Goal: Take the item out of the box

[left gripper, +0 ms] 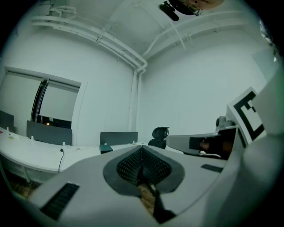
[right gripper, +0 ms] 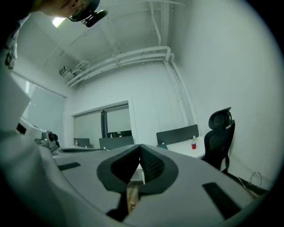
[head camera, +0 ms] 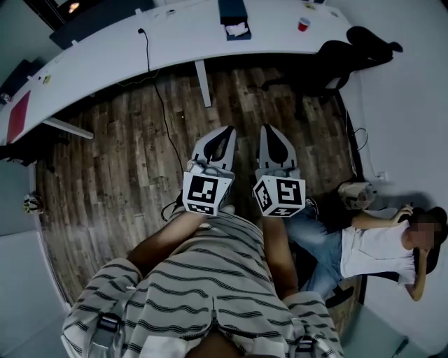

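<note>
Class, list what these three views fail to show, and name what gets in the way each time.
Contents of the box: head view, too small to identify.
Left end of the desk: head view, cut off by the picture's edge.
Face of the seated person: head view, blurred over.

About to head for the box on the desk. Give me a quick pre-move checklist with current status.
1. Left gripper empty, jaws together: ok.
2. Right gripper empty, jaws together: ok.
3. Dark box within reach: not ok. It sits on the white desk, across the wood floor.
4. Way clear: not ok. A black cable trails from the desk over the floor.
5. Seated person off the path: ok, at the right.
6. What the box holds: cannot tell.
</note>
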`<state>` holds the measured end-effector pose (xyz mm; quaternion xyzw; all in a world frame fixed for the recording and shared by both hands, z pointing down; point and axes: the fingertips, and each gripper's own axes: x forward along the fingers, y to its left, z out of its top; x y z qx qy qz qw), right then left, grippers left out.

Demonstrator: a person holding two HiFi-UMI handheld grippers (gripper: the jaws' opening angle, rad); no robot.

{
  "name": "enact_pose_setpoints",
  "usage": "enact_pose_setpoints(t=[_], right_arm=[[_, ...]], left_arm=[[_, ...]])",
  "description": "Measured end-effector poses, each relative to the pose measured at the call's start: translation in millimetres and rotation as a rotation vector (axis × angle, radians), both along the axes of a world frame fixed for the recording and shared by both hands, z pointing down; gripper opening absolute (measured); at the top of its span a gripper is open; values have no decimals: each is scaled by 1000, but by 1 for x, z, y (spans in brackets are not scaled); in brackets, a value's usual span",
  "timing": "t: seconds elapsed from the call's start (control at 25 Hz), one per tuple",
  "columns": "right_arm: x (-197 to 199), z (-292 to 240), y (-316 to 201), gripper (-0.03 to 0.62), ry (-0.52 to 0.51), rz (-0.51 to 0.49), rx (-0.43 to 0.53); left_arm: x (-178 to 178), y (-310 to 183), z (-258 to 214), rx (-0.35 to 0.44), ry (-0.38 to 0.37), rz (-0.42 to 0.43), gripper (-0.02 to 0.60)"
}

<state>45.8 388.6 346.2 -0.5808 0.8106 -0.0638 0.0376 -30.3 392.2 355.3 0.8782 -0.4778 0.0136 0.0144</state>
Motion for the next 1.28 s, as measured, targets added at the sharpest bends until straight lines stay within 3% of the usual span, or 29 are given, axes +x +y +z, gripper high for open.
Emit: enact_pose_setpoints(t=[0.48, 1.28], right_arm=[[-7, 2, -91, 18, 17, -6, 3], [-20, -5, -359, 18, 11, 100, -43]], left_arm=[[0, -94, 9, -12, 28, -2, 25], [-18, -371, 4, -75, 6, 94, 25]])
